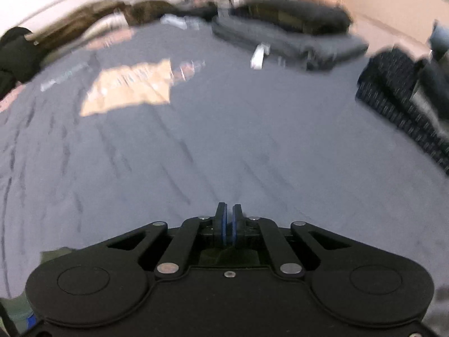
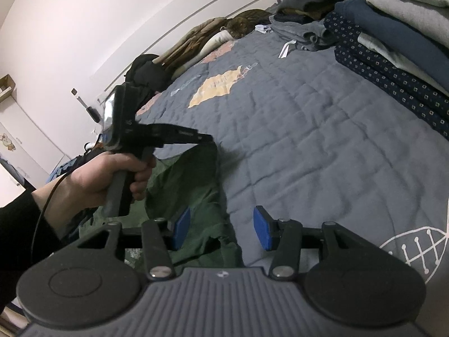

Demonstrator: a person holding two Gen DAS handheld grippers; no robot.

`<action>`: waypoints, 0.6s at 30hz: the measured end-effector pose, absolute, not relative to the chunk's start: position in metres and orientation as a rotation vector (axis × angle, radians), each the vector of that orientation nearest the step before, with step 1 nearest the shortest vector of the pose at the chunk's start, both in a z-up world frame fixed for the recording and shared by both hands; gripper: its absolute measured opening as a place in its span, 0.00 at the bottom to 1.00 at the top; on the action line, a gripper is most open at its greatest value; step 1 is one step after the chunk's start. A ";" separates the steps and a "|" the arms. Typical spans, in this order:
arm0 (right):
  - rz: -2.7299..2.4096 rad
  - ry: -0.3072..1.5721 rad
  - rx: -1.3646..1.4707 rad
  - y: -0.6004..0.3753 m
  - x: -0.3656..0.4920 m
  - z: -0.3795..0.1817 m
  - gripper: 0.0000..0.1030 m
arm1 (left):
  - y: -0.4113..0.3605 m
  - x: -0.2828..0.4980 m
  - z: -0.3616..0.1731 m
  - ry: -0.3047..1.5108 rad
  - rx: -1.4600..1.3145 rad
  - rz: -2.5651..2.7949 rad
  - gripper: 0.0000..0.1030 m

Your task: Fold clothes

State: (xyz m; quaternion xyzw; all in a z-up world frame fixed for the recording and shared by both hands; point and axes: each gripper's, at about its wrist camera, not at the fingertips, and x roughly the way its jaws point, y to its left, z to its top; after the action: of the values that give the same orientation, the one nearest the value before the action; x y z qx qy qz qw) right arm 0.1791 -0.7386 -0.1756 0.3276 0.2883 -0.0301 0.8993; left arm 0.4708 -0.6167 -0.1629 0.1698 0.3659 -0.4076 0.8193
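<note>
1. I am pressing my left gripper [image 2: 206, 138] together on a corner of the green garment [image 2: 185, 196], lifting that corner off the quilt [image 2: 308, 140]; in the left wrist view the pads look nearly touching, cloth between them not visible there.
2. I am holding my right gripper [image 2: 221, 229] spread, pinching nothing, hovering over the garment's near edge.
3. The garment is lying crumpled at the near-left edge of the quilt, not yet spread flat or folded.
4. A folded stack [image 2: 393, 42] is sitting on the far-right side of the quilt, so some items look done; loose clothes [image 2: 303, 32] beyond the quilt's far end are still waiting.
5. Writing: I am seeing faint print beside the quilt's tan patch [image 2: 216, 87], unreadable. A small round logo on my right gripper is too small to name.
</note>
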 end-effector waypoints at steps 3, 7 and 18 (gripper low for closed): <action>-0.067 0.592 0.691 -0.741 0.178 -0.176 0.47 | -0.580 0.447 -0.142 0.758 0.257 -0.891 0.06; -0.057 0.600 0.668 -0.736 0.181 -0.176 0.47 | -0.521 0.394 -0.130 0.724 0.185 -0.868 0.45; 0.112 0.641 0.516 -0.667 0.201 -0.171 0.47 | -0.319 0.273 -0.128 0.755 -0.142 -0.555 0.51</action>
State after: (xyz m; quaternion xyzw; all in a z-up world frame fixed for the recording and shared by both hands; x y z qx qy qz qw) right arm 0.2006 -0.6666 -0.1709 0.2505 0.3115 0.0545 0.9150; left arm 0.2727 -0.3193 -0.1283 -0.0683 0.3637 -0.2670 0.8898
